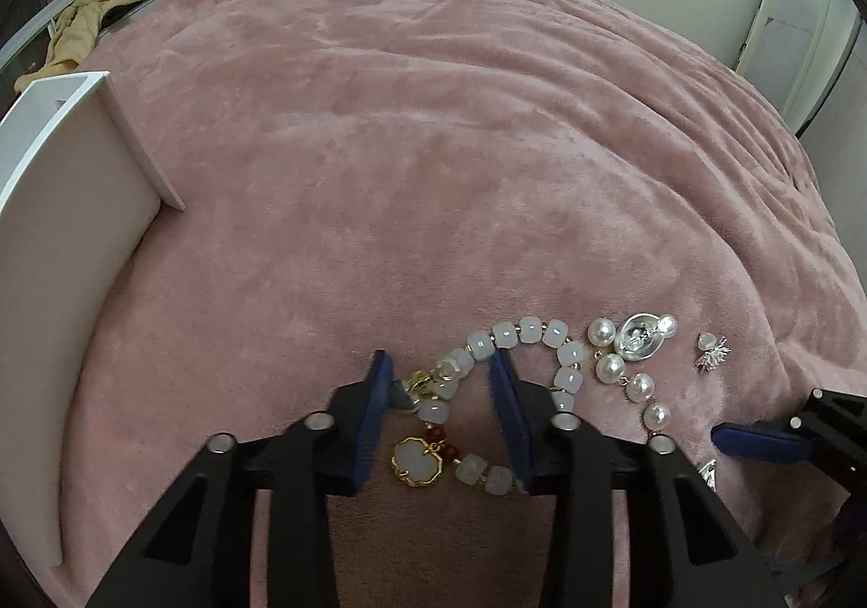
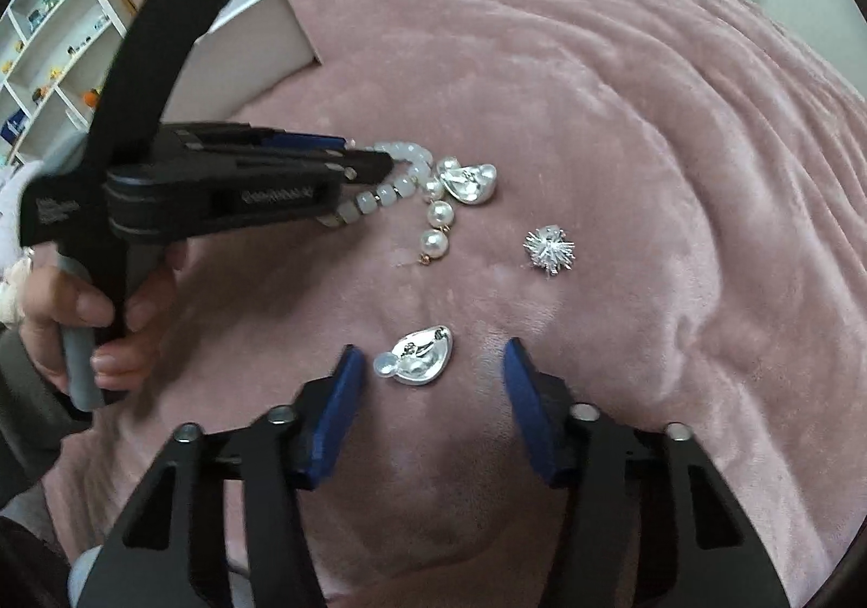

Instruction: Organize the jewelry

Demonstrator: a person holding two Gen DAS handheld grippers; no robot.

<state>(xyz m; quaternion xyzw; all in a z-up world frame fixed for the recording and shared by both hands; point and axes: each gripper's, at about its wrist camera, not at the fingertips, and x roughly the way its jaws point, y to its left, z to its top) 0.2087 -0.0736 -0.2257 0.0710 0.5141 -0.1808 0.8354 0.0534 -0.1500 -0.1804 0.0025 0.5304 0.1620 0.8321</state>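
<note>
A pale bead bracelet (image 1: pixel 509 337) with a gold flower charm (image 1: pixel 416 461) lies on the pink blanket (image 1: pixel 433 120). My left gripper (image 1: pixel 441 369) is open, with its jaws on either side of the bracelet's near part. A pearl strand (image 1: pixel 631 380), a silver shell earring (image 1: pixel 639 337) and a spiky silver earring (image 1: pixel 712 356) lie to its right. In the right wrist view my right gripper (image 2: pixel 431 353) is open around a second silver shell earring (image 2: pixel 422 356). The left gripper (image 2: pixel 347 158) shows there over the bracelet (image 2: pixel 379 196).
A white open box (image 1: pixel 70 207) stands on the blanket at the left, also in the right wrist view (image 2: pixel 260 33). The spiky earring (image 2: pixel 548 249) and pearl strand (image 2: pixel 438 228) lie between the grippers. Yellow cloth (image 1: pixel 92 23) and white cabinets are beyond the bed.
</note>
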